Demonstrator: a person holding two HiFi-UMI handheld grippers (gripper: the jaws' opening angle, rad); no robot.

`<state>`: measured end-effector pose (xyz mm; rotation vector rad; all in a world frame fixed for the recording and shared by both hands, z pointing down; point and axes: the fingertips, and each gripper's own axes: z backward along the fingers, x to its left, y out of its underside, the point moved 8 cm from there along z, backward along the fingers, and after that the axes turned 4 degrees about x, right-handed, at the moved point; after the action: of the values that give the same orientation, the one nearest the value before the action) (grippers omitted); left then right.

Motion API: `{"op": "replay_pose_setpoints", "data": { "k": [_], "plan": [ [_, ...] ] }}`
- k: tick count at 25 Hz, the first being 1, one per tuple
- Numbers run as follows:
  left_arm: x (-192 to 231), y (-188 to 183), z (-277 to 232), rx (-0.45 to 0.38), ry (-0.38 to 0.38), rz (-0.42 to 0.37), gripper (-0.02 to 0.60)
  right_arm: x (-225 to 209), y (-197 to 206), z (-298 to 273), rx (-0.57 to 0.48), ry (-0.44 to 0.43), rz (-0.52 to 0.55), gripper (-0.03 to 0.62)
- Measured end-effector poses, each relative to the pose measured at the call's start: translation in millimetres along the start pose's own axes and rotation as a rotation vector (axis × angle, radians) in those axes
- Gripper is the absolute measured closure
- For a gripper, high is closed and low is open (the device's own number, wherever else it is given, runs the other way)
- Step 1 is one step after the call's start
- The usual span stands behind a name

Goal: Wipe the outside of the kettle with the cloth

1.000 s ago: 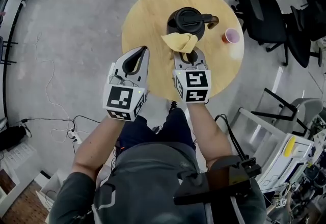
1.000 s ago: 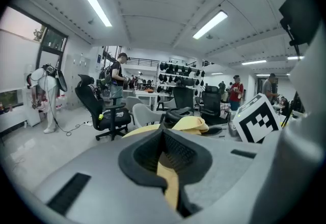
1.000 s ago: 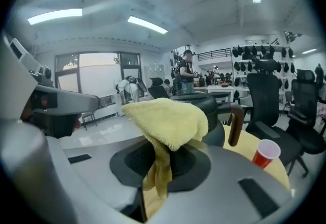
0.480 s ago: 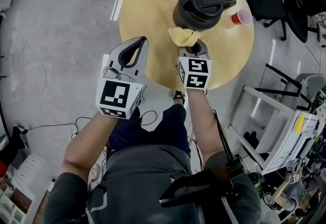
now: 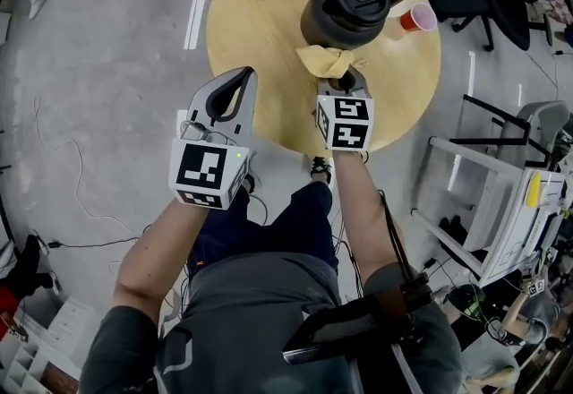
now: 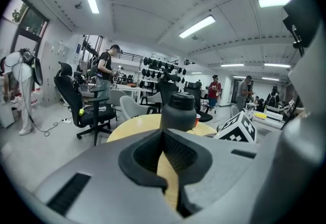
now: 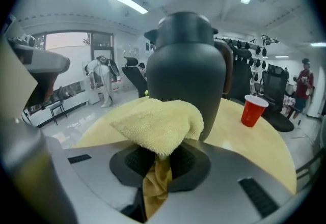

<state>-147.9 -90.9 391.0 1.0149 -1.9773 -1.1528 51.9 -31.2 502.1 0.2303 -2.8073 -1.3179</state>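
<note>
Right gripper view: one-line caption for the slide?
Right gripper, fingers shut on a yellow cloth, holds it at the base of the black kettle on a round table, red cup nearby.

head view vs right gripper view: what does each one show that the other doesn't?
Head view only: the left claw, shut and empty, and the full round table seen from above. Right gripper view only: the right claw with its jaws clamped on the yellow cloth, and the kettle seen side-on, right behind the cloth. Both: kettle, cloth, table and the red cup.
</note>
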Motion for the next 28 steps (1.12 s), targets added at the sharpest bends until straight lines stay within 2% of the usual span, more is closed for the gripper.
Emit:
{"op": "replay_pose_setpoints", "data": {
  "k": [8, 12, 15, 22, 28],
  "plan": [
    [14, -41, 25, -0.046, 0.085, -0.048, 0.572, 30, -73, 72, -0.146, 0.070, -0.070, 0.522],
    [21, -61, 35, -0.068, 0.131, -0.066, 0.572, 41, -105, 84, -0.175, 0.100, -0.092, 0.523],
    [25, -68, 35, -0.074, 0.136, -0.071, 0.572, 42, -120, 80, -0.185, 0.114, -0.078, 0.523],
    [41, -65, 27, -0.026, 0.096, -0.096, 0.572, 40, -113, 50, -0.151, 0.112, -0.091, 0.523],
    [49, -51, 18, 0.018, 0.086, -0.086, 0.572, 47, -75, 22, -0.079, 0.096, -0.129, 0.523]
  ]
}}
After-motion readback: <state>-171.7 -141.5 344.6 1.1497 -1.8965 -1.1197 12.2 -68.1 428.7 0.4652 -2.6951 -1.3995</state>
